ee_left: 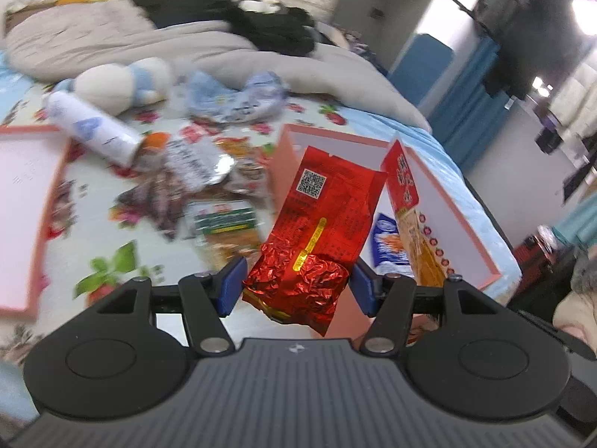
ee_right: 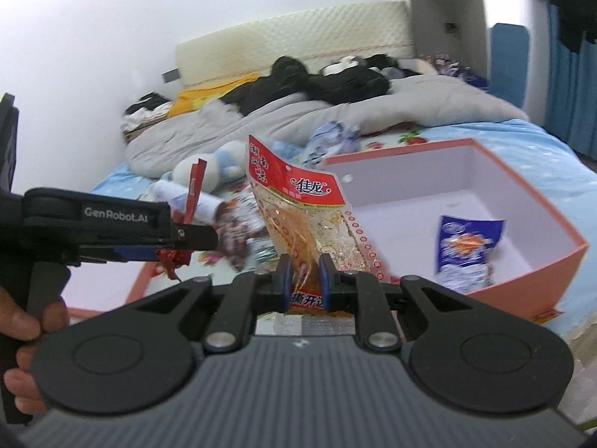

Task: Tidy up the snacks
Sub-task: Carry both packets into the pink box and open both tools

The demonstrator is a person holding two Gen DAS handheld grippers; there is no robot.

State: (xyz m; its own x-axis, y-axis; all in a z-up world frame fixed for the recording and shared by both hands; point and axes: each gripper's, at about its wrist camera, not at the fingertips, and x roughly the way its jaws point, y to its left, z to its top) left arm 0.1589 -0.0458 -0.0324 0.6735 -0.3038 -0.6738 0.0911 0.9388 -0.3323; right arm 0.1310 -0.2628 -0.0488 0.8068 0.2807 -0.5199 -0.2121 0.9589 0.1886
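My left gripper (ee_left: 296,285) is shut on a red foil packet (ee_left: 321,231), held upright in front of the pink box (ee_left: 466,201). From the right wrist view the left gripper (ee_right: 175,250) shows at the left with the red packet (ee_right: 194,190) edge-on. My right gripper (ee_right: 305,276) is shut on a clear snack pack with a red top (ee_right: 298,209), held upright beside the pink box (ee_right: 522,261); this pack also shows in the left wrist view (ee_left: 410,209). A blue snack packet (ee_right: 466,246) lies inside the box.
Several loose snack packets (ee_left: 209,186) lie on the flowered bedsheet. A white tube (ee_left: 93,130), a plush toy (ee_left: 123,82) and the pink box lid (ee_left: 22,216) lie at the left. A grey duvet (ee_right: 335,112) with dark clothes is bunched behind.
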